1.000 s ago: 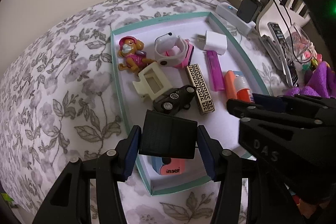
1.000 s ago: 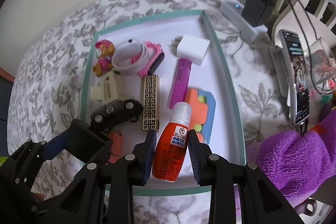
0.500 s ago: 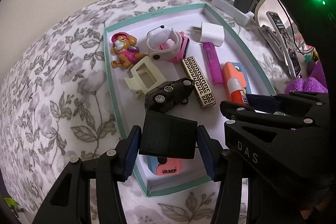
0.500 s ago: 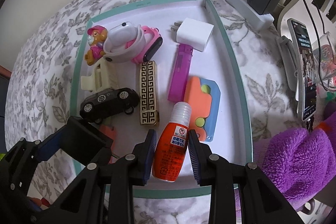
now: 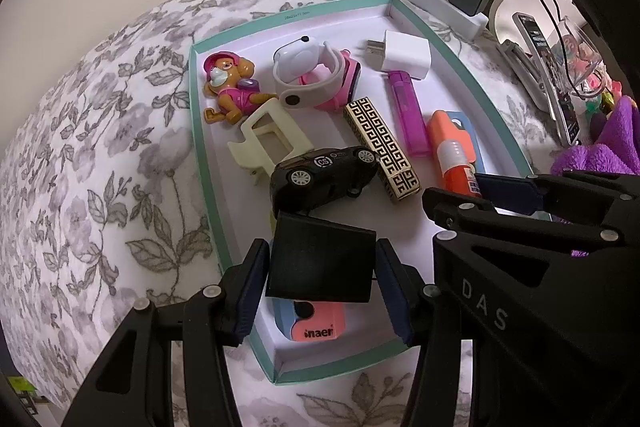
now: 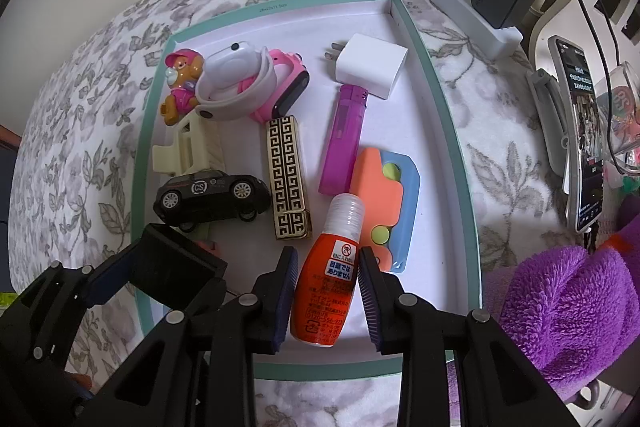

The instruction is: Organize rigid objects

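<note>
**Two jaws loaded over the tray, nothing set down yet**

I had both hands over the near end of the teal-rimmed tray [image 6: 460, 163], which sat on the flowered bed cover [image 5: 100, 147], and each of my jaws was carrying something. My left gripper [image 5: 320, 287] stood about half open, because the black block [image 5: 322, 261] between its pads was wide; the pads pressed on both of its sides and it hung clear above the tray's near left corner, over a pink eraser [image 5: 318, 325] lying on the tray floor. My right gripper [image 6: 328, 291] was drawn in much narrower, clamped on the orange bottle [image 6: 330, 279], its clear cap pointing toward the far end of the tray. The bottle hung over the near middle of the tray, its cap just over the near edge of an orange-and-blue puzzle piece [image 6: 384, 187].

I judged the hold made sense: the tray already carried the sorted lot, in rough rows. Toward its far end lay the white charger [image 6: 372, 65], the purple lighter [image 6: 346, 139] and the pup figure [image 6: 180, 87]; in its middle the gold patterned bar [image 6: 288, 175] and the black toy car [image 6: 212, 193]. The bare floor was at the near end, right under me, so that was where I reckoned both pieces belonged. Steep, nose-down jaws suited a straight lowering.
</note>
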`<state>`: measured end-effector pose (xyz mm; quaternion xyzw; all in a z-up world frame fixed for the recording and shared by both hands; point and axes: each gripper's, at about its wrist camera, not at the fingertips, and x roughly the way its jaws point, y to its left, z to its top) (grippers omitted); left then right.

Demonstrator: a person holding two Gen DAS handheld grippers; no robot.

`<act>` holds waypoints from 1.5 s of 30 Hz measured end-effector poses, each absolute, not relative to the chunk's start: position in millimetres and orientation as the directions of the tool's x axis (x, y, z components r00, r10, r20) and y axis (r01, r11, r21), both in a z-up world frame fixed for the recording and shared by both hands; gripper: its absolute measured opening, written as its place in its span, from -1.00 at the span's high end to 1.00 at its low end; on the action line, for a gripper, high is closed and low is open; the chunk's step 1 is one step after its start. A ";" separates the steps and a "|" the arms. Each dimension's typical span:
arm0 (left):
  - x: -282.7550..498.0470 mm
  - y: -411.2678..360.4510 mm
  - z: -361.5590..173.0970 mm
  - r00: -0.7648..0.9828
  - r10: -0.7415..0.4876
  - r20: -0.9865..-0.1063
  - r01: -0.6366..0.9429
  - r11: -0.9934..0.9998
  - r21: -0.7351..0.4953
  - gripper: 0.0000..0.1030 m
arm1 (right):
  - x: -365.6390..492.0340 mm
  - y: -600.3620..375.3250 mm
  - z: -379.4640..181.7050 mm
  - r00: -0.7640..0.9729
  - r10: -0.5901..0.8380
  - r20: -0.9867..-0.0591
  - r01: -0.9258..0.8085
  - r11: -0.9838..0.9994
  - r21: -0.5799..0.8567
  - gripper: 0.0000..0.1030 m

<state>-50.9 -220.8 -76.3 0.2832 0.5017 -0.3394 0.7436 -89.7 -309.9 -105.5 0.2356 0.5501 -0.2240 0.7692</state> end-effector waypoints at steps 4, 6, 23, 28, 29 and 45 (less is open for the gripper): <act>-48.7 -219.5 -76.0 0.235 -0.234 -0.943 0.785 0.618 0.042 -0.08 | -89.6 -309.7 -104.6 0.285 -0.093 -0.954 0.610 0.785 0.106 0.33; -48.0 -218.8 -73.3 0.235 -0.243 -0.941 0.782 0.622 0.034 -0.10 | -91.3 -311.4 -102.9 0.288 -0.100 -0.952 0.615 0.782 0.103 0.30; -23.9 -193.8 -37.3 0.291 -0.306 -0.906 0.705 0.709 -0.014 -0.17 | -104.9 -318.8 -63.1 0.361 -0.203 -0.910 0.659 0.746 0.096 -0.10; -1.7 -174.6 -30.4 0.333 -0.297 -0.895 0.621 0.783 -0.029 -0.58 | -101.9 -314.0 -59.4 0.378 -0.207 -0.902 0.653 0.750 0.101 -0.24; 3.5 -169.5 -28.7 0.348 -0.292 -0.891 0.598 0.801 -0.028 -0.59 | -105.0 -314.0 -58.1 0.379 -0.208 -0.901 0.653 0.751 0.101 -0.26; 24.7 -148.7 -34.5 0.419 -0.185 -0.889 0.481 0.875 0.045 -0.80 | -90.7 -298.0 -60.7 0.401 -0.216 -0.890 0.607 0.790 0.081 -0.74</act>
